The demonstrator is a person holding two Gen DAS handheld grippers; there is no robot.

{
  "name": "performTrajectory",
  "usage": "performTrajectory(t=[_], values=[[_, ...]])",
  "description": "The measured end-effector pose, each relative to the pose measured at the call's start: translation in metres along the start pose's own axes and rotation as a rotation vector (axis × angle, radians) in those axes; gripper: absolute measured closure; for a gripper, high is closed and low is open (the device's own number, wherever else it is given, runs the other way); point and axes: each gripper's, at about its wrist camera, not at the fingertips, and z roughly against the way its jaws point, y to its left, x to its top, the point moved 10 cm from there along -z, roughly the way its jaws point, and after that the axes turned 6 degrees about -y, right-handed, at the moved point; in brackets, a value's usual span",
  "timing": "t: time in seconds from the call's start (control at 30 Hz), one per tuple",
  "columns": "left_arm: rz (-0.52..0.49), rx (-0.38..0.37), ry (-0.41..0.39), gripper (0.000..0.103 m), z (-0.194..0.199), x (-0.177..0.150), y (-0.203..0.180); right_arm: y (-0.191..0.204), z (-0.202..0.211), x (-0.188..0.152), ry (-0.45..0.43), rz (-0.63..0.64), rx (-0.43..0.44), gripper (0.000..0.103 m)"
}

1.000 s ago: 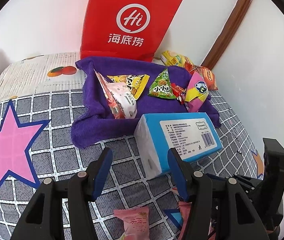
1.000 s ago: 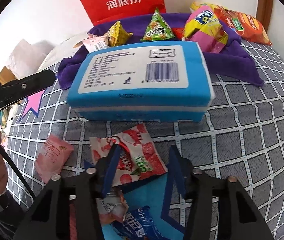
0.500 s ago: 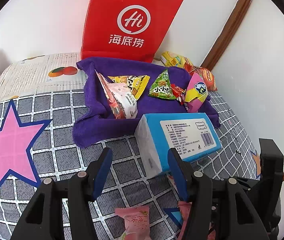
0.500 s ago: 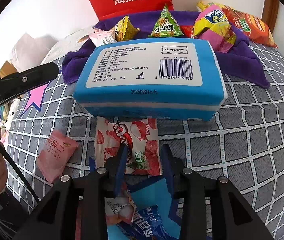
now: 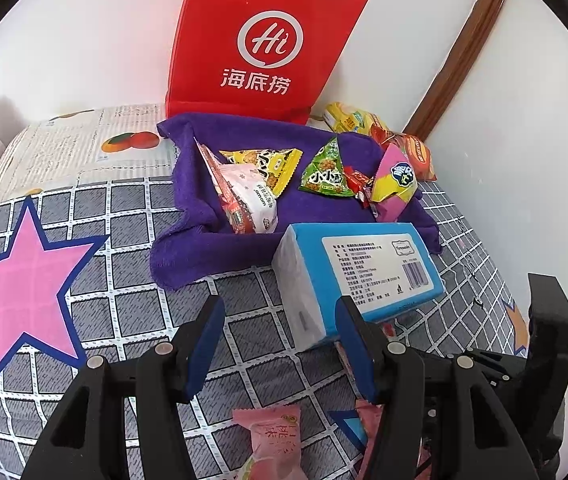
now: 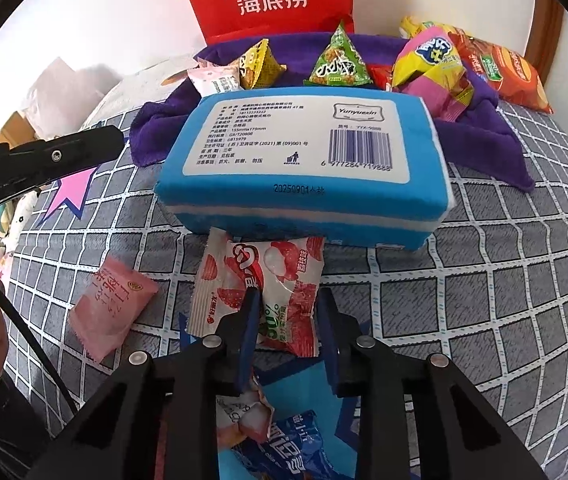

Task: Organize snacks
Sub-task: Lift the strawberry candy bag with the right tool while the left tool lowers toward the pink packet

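A purple towel on the checkered cloth holds several snack packets, among them a green triangle pack and a yellow one. A blue tissue pack lies in front of it. My right gripper is partly closed around the near end of a red-and-white strawberry packet, its far end touching the tissue pack. My left gripper is open and empty above the cloth. A pink packet lies to the left.
A red paper bag stands against the wall behind the towel. An orange chip bag lies at the back right. More packets, one blue, lie under my right gripper. The left gripper's body shows at left.
My right gripper has moved forward over the strawberry packet and its jaws have narrowed onto it. The left gripper has barely moved.
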Motion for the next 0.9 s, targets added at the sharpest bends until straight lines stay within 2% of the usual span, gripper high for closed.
performTrajectory(t=[0.9], values=[[-0.027, 0.031, -0.005, 0.048, 0.015, -0.007, -0.021, -0.035, 0.037, -0.001, -0.068, -0.042, -0.039, 0.075]])
